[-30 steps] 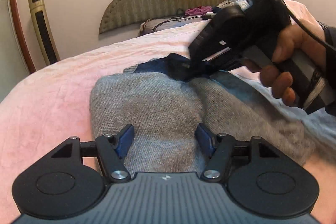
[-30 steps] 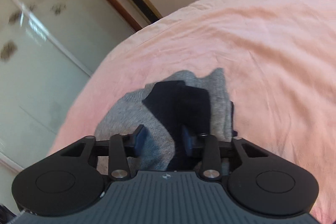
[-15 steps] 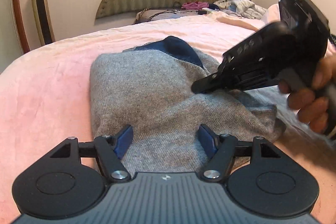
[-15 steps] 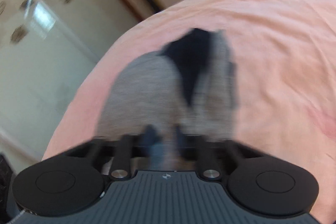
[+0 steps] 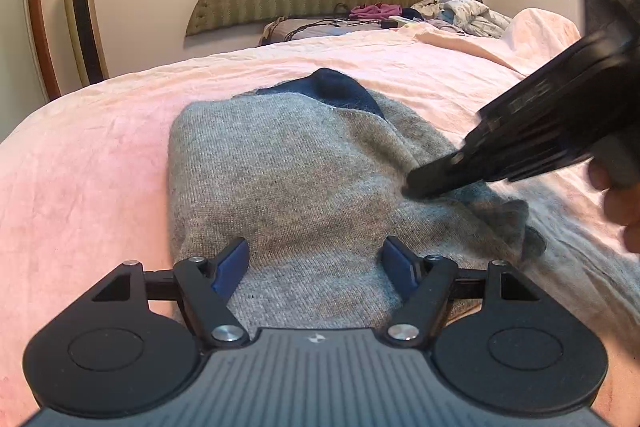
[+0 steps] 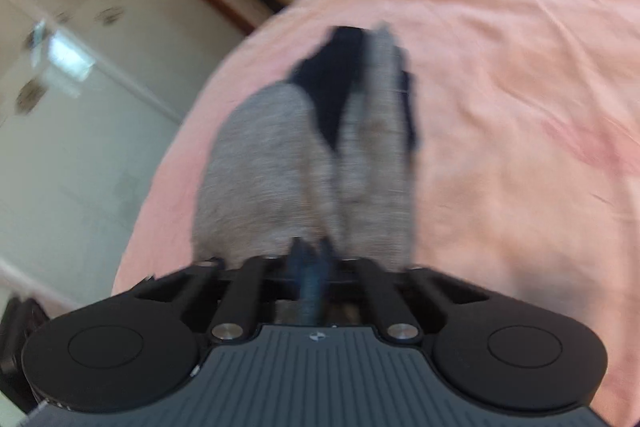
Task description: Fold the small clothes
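Fold in progress on a grey garment (image 5: pixel 296 179) lying on the pink bed (image 5: pixel 88 163), seen from the left wrist camera with its near hem at 6 o'clock and its navy collar (image 5: pixel 332 91) at 12 o'clock. The left tool (image 5: pixel 316 263) hovers just over the near hem, its blue pads (image 5: pixel 230 263) spread wide and gripping nothing. The right tool (image 5: pixel 424 183) enters from 3 o'clock and its tip meets the cloth at the garment's right side; in the blurred right wrist view (image 6: pixel 310 251) its pads stand nearly together over the knit, but whether cloth is pinched between them cannot be told. The left edge lies straight and already appears turned in, whereas the right edge at 4 o'clock is bunched and rumpled. Judged from this, the side folds are partly made; the right side needs tidying, and the lengthwise fold, hem toward collar, remains to be done.
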`<state>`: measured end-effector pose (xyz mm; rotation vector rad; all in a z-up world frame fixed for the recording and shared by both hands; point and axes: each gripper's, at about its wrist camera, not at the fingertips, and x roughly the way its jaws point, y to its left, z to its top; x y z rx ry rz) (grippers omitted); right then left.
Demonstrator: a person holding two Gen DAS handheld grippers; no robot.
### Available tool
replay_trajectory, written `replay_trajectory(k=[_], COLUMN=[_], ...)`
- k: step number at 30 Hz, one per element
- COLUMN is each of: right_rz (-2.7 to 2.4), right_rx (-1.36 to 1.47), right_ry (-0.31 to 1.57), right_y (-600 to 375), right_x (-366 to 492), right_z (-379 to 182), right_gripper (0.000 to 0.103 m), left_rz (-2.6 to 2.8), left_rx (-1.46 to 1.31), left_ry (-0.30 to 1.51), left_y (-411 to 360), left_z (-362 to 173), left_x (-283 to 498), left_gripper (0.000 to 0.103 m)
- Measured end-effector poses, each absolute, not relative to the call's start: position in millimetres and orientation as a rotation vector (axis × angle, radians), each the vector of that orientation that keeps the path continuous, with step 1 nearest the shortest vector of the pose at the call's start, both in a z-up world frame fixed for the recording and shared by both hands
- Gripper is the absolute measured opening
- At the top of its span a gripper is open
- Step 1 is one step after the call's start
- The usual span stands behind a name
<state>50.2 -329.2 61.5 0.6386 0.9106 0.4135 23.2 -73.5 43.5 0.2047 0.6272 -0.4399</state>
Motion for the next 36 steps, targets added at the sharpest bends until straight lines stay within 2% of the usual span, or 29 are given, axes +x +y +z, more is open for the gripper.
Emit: replay_trajectory(k=[1,2,3,4,5,6,8,10,12,13,14,15,21,25,27,28,29,30,32,36], right_rz=[0.420,0.443,0.482,0.523,0.539,0.517,0.495,0.443,0.461,0.462,0.468,0.478,0.495,0.491,0.499,0.497,0.486,0.477,0.487,0.460], right_rx=[0.611,0.581,0.560,0.553,0.542,0.515,0.543,0.637,0.635,0.621,0.613,0.614,0.569,0.508,0.465,0.416,0.376,0.368,0.355,0.361], right_ry=[0.888,0.864,0.843,0.836,0.852,0.891,0.867,0.918,0.866,0.850,0.835,0.826,0.866,0.931,0.949,0.947,0.943,0.944,0.926,0.895], right_y=[-325,-319,-312,-305,-300,-296,-306,-323,-331,-333,-336,-339,-332,-313,-303,-297,-294,-294,-296,-313], right_x=[42,34,26,23,23,28,34,38,22,14,7,3,18,37,42,43,44,45,42,24], right_z=[71,80,88,90,87,77,62,60,70,76,82,85,91,78,74,73,73,74,79,87], right_gripper=[0.013,0.031,0.039,0.052,0.059,0.059,0.024,0.009,0.027,0.047,0.060,0.062,0.061,0.058,0.051,0.041,0.026,0.021,0.015,0.013], left_rz=[-0.439,-0.438,-0.436,-0.435,-0.435,-0.432,-0.425,-0.413,-0.413,-0.406,-0.390,-0.371,-0.320,-0.238,-0.223,-0.217,-0.215,-0.226,-0.248,-0.295], left_rx=[0.205,0.206,0.209,0.211,0.214,0.216,0.207,0.164,0.094,0.063,0.045,0.042,0.231,0.206,0.164,0.154,0.151,0.145,0.133,0.116], left_ry=[0.626,0.626,0.626,0.626,0.627,0.628,0.640,0.641,0.603,0.599,0.605,0.607,0.609,0.685,0.681,0.671,0.662,0.658,0.661,0.683], left_y=[-74,-74,-75,-76,-76,-76,-73,-63,-43,-34,-27,-21,-24,-20,-17,-16,-17,-17,-17,-14], left_z=[43,43,42,42,42,42,47,58,68,70,71,71,58,45,48,49,50,50,50,48], left_x=[23,24,24,24,24,23,20,10,-5,-10,-14,-18,-42,-27,-22,-20,-19,-18,-17,-21], left_gripper=[0.074,0.074,0.075,0.075,0.075,0.075,0.075,0.075,0.076,0.076,0.076,0.076,0.076,0.076,0.076,0.076,0.070,0.056,0.039,0.038])
